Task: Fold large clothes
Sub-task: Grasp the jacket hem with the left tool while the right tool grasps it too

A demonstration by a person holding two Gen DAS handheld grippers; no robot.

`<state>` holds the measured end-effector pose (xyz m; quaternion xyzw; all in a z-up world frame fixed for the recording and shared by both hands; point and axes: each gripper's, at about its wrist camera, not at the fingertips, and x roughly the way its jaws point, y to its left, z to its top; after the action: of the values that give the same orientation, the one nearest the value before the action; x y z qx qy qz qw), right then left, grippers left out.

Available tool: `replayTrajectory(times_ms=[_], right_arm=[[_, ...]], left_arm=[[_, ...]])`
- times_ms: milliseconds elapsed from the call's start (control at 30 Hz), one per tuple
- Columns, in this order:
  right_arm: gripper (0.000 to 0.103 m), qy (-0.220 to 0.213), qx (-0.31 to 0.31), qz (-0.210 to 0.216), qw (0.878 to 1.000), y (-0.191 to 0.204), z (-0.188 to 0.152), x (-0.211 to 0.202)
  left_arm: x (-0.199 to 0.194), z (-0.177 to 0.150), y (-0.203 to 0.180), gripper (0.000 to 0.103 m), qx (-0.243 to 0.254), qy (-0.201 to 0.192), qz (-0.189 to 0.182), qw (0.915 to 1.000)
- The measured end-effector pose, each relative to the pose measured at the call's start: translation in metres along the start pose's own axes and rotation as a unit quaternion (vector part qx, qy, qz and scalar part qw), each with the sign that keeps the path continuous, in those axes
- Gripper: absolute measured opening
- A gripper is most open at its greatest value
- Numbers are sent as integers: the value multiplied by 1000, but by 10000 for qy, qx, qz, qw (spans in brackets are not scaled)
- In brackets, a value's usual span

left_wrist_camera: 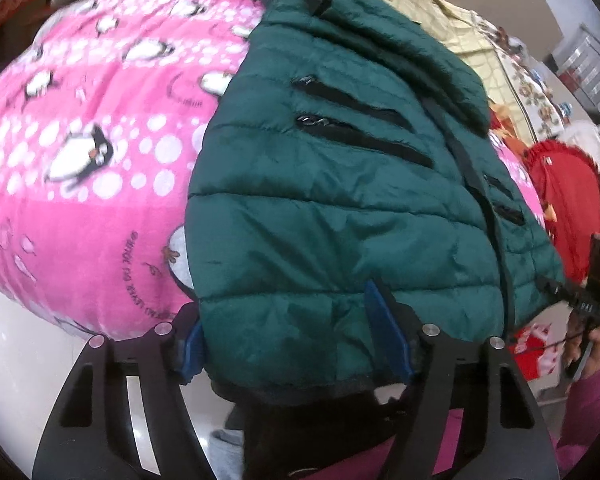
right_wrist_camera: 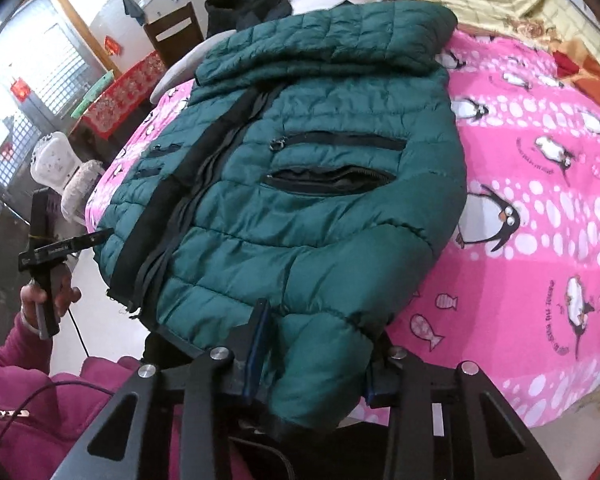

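Lying face up on the pink blanket [right_wrist_camera: 540, 168], the green jacket [right_wrist_camera: 300, 200] has its collar at the far end and its hem hanging over the near edge of the bed. Its black zip strip [right_wrist_camera: 172, 208] runs down the left half in the right wrist view, and two chest pockets gape open. The right gripper [right_wrist_camera: 312, 364] has its blue pads pressed into a puffy fold at the hem, so it looks clamped on the jacket. The left gripper [left_wrist_camera: 296, 340] straddles the other part of the hem, with padding bulging between its pads; the jaws stand fairly wide and I cannot tell whether they truly pinch the cloth. The main risk is an uneven lift: if the left side is only loosely caught, the slick quilted shell may slide out and the fold would skew or drop. Thick filling could also let either pad grab only the top layer, leaving the back panel behind. Dragging might bunch the blanket beneath, and the open zip edges may flop apart. The red cushion [left_wrist_camera: 564, 200] lies well right.
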<state>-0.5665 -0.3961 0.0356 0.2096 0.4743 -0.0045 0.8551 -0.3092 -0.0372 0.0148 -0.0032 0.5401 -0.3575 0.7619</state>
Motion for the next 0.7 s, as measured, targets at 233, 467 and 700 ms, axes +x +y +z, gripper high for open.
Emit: replayTrajectory(times_ms=[233,467,700], right_arm=[[37,-38,168,253,9995,-8,-4,9],[21,-898,255,759,9927,0,15,-40],[20,-1361,128,905,9865,12,50,-63]], left_arm=[[2,3,-2,75,-39,73,-71,9999],[-36,17,-10,31,177,-395,-207,9988],[-58,45,-24,25,368,-628,-370,9967]])
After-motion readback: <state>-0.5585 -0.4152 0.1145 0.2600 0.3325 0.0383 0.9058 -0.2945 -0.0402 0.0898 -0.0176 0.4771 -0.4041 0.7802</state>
